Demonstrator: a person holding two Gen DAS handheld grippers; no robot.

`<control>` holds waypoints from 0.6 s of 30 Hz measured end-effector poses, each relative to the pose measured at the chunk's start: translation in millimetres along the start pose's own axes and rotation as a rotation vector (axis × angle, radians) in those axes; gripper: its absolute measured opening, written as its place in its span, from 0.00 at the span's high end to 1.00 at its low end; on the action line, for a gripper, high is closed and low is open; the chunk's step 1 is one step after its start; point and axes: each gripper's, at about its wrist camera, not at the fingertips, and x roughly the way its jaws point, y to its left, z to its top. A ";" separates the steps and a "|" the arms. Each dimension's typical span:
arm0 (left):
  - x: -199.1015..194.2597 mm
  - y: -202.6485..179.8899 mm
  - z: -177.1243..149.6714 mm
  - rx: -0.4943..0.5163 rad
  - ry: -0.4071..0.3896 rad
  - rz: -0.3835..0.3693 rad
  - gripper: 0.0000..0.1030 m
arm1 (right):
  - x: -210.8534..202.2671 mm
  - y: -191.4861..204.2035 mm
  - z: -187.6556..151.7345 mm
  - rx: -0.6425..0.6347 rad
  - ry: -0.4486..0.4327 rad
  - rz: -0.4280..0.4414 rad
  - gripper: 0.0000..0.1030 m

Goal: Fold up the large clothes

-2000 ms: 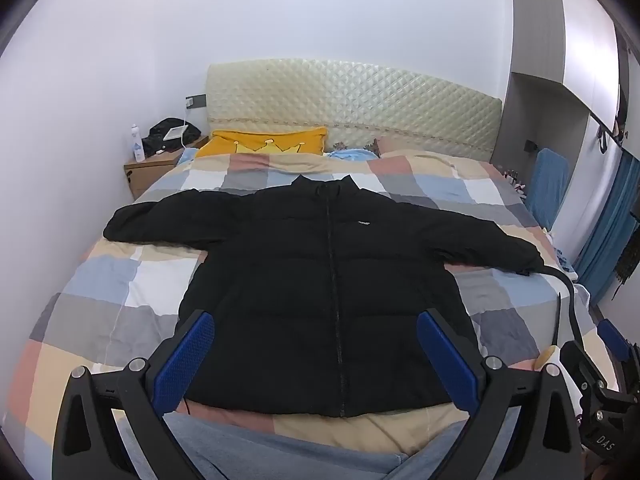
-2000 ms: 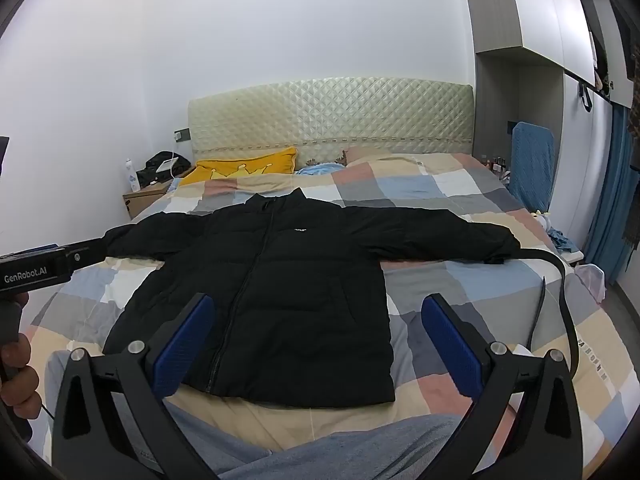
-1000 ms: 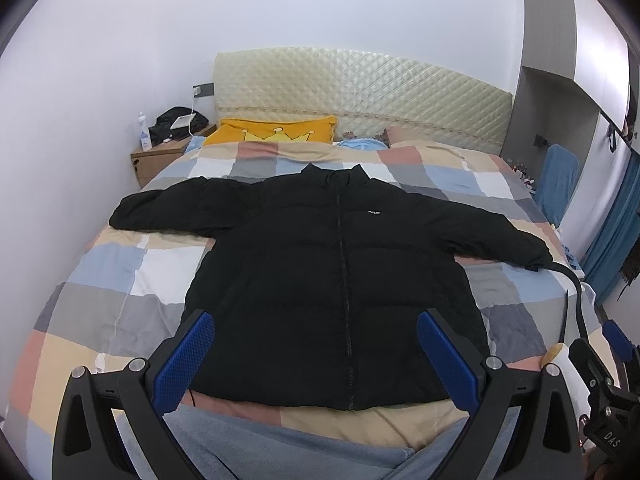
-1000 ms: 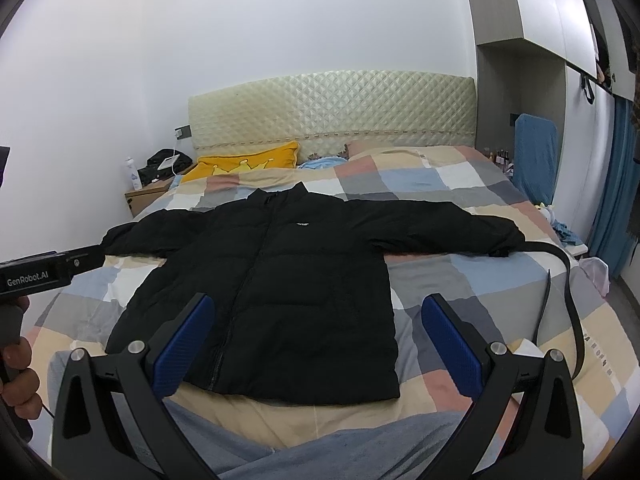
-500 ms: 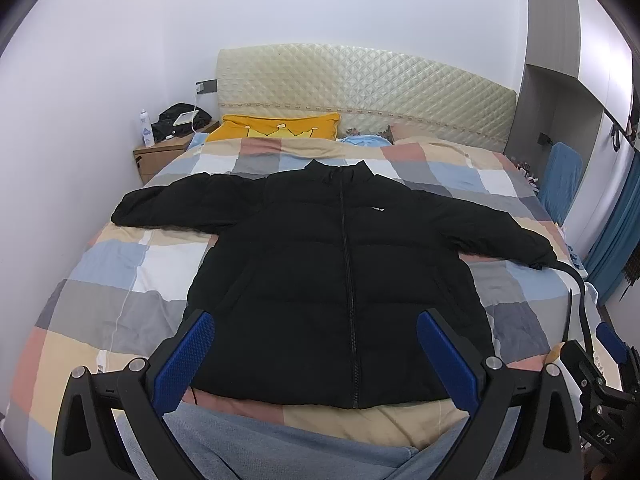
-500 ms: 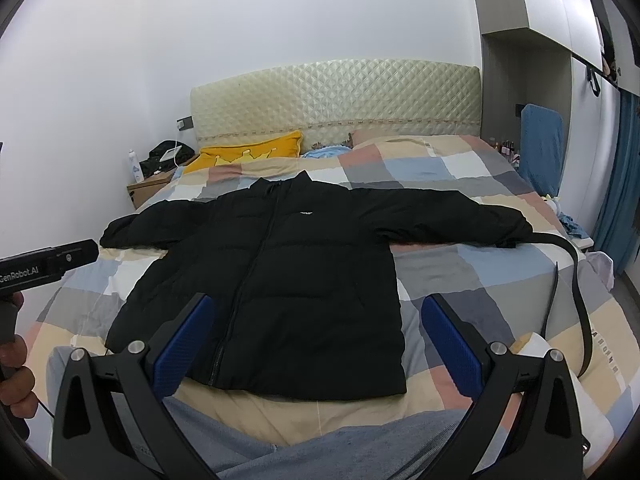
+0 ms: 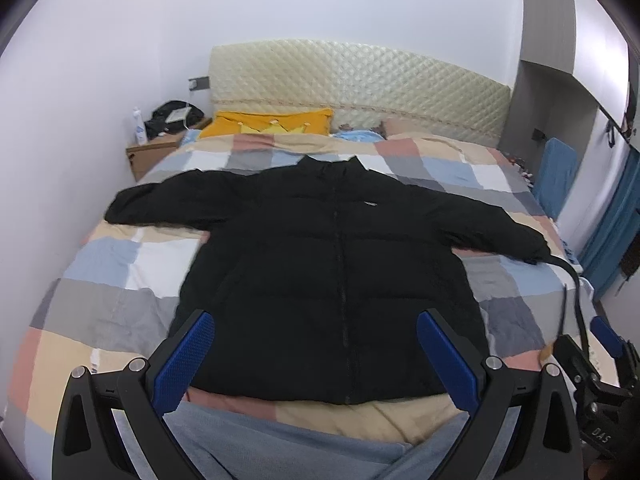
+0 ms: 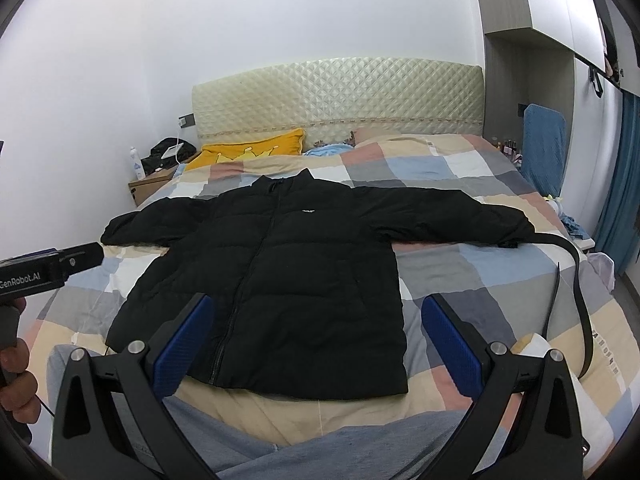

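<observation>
- jaws of the left gripper [image 7: 316, 354], left wrist view: spread wide, nothing between the blue pads, held above the near hem of the black jacket [image 7: 340, 264].
- jacket, same view: laid flat and front-up on the checked bedspread [image 7: 104, 300], zip closed, collar toward the headboard [image 7: 360, 76], both sleeves stretched out sideways; no fold is judged to have been made yet.
- step in hand, judged: a sleeve or side edge is to be taken first; the padded cloth is best pinched deep, through both layers, and carried across the chest without dragging the body.
- surroundings, same view: yellow pillow [image 7: 272, 122] by the headboard, nightstand [image 7: 154, 152] with a bottle and dark items, well apart from the jacket; the right gripper's body is seen at the lower right edge.
- jaws of the right gripper [image 8: 316, 348], right wrist view: likewise spread, empty, above the jacket's lower right corner.
- obstruction, same view: a black belt [image 8: 576, 280] is curled on the bedspread, touching or just beside the cuff of the right-hand sleeve; it may be caught up when that sleeve is lifted.
- also recorded: grey trouser legs [image 8: 320, 448] at the bed's near edge; a blue chair [image 8: 542, 148] beside the bed.
</observation>
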 end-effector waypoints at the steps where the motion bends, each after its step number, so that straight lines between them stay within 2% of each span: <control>1: 0.8 0.1 -1.0 0.002 0.002 0.001 0.01 | 0.2 -0.5 0.2 0.000 0.000 0.000 0.00; 15: 4.9 -9.0 -8.2 0.014 0.004 0.003 0.01 | 0.7 -6.8 -1.5 0.000 0.013 -0.011 0.00; 18: 6.1 -7.8 -8.6 0.016 0.004 0.003 0.01 | 3.9 -7.2 -2.2 0.006 0.023 0.016 0.00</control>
